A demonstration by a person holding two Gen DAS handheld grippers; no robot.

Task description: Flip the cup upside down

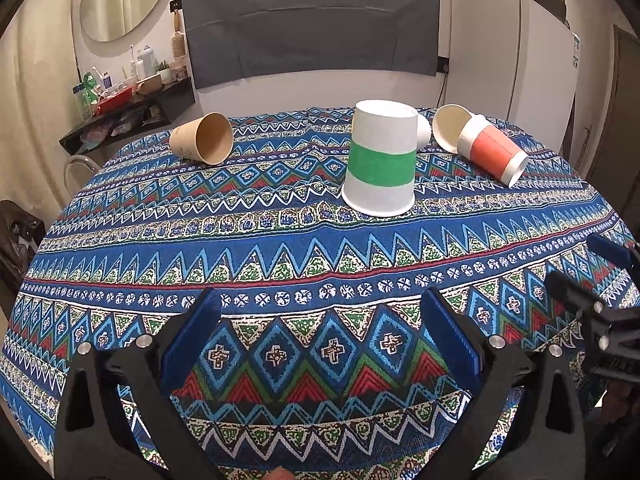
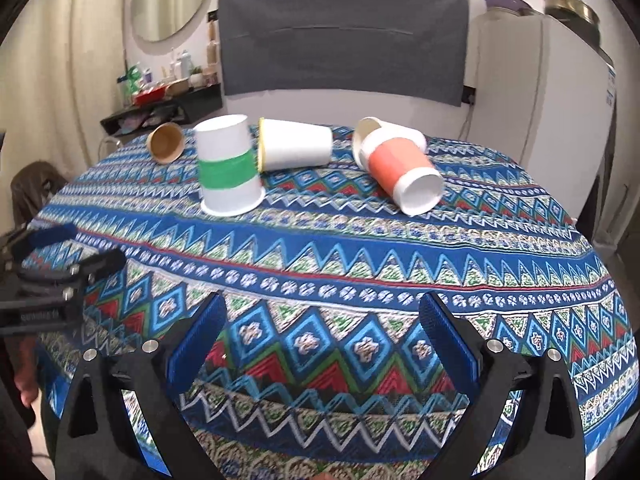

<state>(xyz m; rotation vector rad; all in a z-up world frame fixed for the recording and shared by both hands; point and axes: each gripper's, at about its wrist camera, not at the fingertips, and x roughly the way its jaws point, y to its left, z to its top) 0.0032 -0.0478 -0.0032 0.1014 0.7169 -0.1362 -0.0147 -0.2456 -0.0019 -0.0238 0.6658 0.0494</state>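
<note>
Left hand-held gripper and right hand-held gripper wide apart, empty; green-banded cup upside-down well ahead.

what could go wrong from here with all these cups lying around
1. The white cup lies on its side right behind the upside-down green-banded cup; reaching for it could knock the green one over.
2. The orange-banded cup lies against another tipped white cup, so grabbing one may roll the other.
3. Both the left gripper and right gripper are open and empty over a loose tablecloth that fingers could snag.
</note>
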